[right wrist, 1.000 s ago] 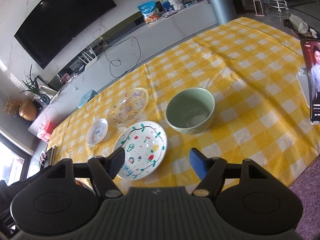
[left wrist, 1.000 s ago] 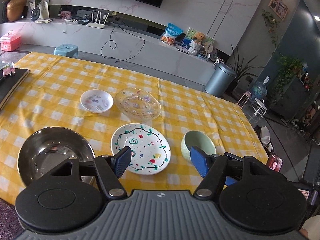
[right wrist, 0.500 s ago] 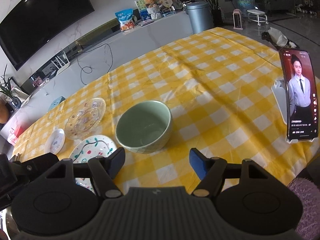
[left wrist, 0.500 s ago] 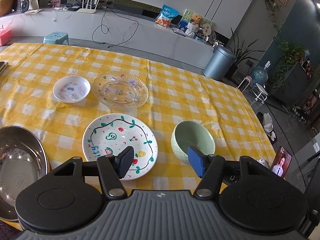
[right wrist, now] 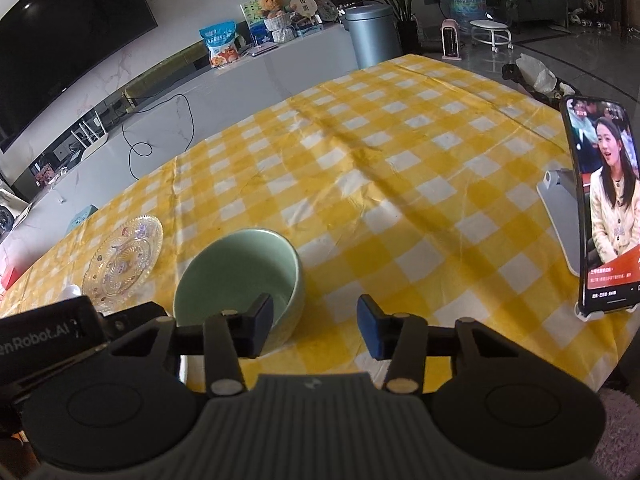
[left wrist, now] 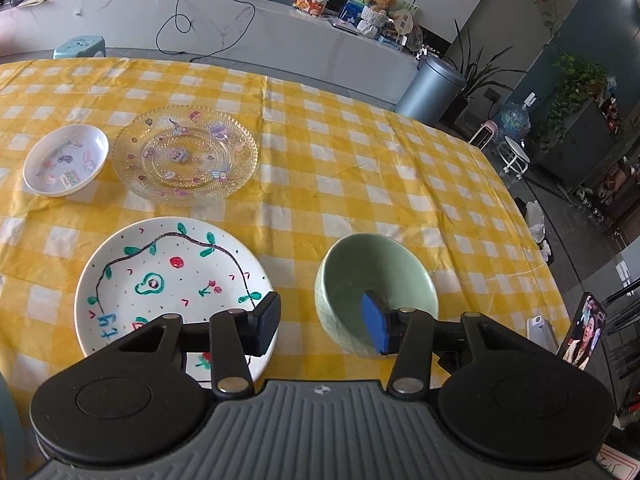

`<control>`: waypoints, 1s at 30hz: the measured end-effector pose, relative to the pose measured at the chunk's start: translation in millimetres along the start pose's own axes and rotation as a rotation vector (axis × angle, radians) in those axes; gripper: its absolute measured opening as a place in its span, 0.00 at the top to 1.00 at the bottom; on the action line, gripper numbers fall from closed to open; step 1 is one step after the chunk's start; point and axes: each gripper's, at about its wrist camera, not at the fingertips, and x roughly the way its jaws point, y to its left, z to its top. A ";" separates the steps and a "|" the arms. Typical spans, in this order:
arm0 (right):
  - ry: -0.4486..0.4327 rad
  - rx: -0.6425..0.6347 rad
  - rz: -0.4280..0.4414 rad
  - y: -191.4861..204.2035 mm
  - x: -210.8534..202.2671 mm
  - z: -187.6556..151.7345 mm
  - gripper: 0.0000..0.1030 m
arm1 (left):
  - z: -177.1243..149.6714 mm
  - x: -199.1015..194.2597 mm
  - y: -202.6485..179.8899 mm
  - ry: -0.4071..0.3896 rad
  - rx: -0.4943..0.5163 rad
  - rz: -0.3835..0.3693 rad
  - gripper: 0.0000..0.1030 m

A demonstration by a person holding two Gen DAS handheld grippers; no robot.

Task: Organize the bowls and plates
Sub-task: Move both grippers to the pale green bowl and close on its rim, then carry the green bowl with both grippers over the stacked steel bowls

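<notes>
Both grippers hung low over the near edge of the yellow checked table [left wrist: 360, 152], and their jaws were closing with nothing clamped. Left gripper [left wrist: 320, 322] straddled the gap between the painted white plate [left wrist: 168, 272] and the green bowl [left wrist: 372, 272]: its blue pad sat inside the bowl's near rim, its dark pad over the plate's edge, neither seen pressing. Right gripper [right wrist: 314, 326] had its left pad at the bowl's [right wrist: 236, 268] near wall and its right pad over bare cloth, so the bowl's right wall stood between the pads, ungripped.

Judging by this, the step in hand was the reach for the bowl. Next would call for pinching 1 rim wall squarely, then lifting clear.

Beyond stood 2 more dishes, touching or nearly so: a glass plate [left wrist: 184, 152] and a small white dish [left wrist: 66, 160]. A phone [right wrist: 604, 208] leaned on its stand at the right.
</notes>
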 end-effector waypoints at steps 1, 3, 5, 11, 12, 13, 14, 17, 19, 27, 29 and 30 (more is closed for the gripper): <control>0.006 0.000 0.001 0.1 4.0 0.7 0.59 | 0.8 4.8 0.6 0.009 -0.005 0.001 0.50; 0.018 -0.001 0.002 1.4 10.3 3.2 0.61 | 2.8 14.3 1.9 0.029 -0.012 0.001 0.53; 0.034 -0.003 0.003 3.8 16.8 6.1 0.65 | 4.5 22.1 1.7 0.045 -0.012 -0.001 0.57; 0.084 0.005 0.013 8.1 33.7 13.5 0.79 | 8.4 42.0 1.4 0.095 -0.011 0.011 0.71; 0.088 0.004 0.015 8.5 35.5 13.9 0.82 | 9.5 44.8 1.4 0.099 -0.011 0.011 0.73; 0.090 0.004 0.017 8.8 37.0 14.1 0.83 | 9.6 46.4 0.8 0.102 -0.008 0.010 0.74; 0.092 0.005 0.018 9.0 38.2 14.0 0.84 | 10.1 48.2 -0.2 0.105 -0.004 0.008 0.77; 0.103 0.014 0.025 8.9 42.9 14.4 0.86 | 10.9 52.8 -4.0 0.114 0.013 -0.003 0.86; 0.110 0.022 0.031 8.1 45.2 14.8 0.87 | 11.8 54.5 -4.7 0.118 0.013 0.003 0.86; 0.135 0.056 0.046 5.5 46.3 17.0 0.90 | 13.9 56.0 -6.8 0.137 0.022 0.025 0.90; 0.135 0.049 0.042 7.1 43.7 16.9 0.91 | 12.9 55.3 -4.6 0.150 0.007 0.022 0.90; 0.133 0.044 0.038 7.4 41.7 16.9 0.91 | 12.5 54.5 -2.8 0.157 -0.005 0.015 0.90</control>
